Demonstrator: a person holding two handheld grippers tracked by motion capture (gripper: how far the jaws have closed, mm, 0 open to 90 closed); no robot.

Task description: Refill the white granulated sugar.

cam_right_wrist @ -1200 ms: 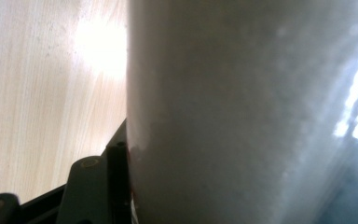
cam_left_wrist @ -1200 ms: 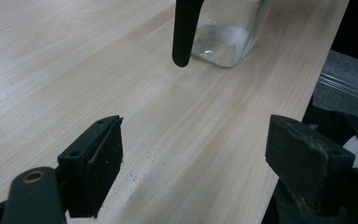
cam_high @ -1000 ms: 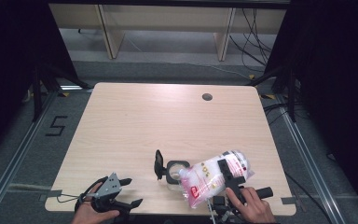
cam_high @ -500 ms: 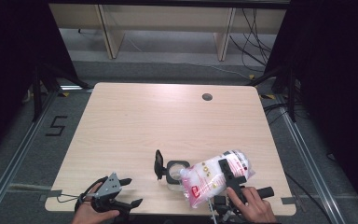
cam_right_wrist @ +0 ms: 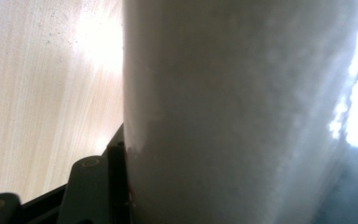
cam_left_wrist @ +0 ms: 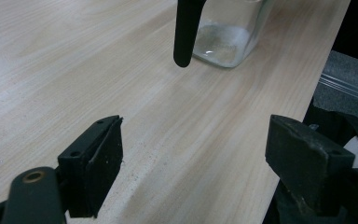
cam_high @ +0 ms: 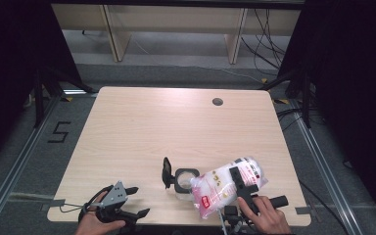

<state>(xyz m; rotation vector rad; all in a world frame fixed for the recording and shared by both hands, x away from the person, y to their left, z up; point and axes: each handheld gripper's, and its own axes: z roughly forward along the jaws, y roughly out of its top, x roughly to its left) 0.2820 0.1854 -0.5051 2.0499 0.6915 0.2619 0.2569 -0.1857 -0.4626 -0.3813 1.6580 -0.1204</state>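
Bag (cam_high: 227, 188) clamped in right gripper (cam_high: 240, 182) jaws, tilted over open jar (cam_high: 186, 178) lower centre for pouring; left gripper (cam_high: 129, 203) jaws wide, empty, parked lower left.

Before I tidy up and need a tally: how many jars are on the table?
1: a glass jar with its black lid flipped open, near the front edge, just left of the plastic bag. The bag could hide something small behind it.

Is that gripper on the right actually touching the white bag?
Touching. In the right gripper view, the black pad presses flat against the white bag; the high view shows the right gripper clamped across it.
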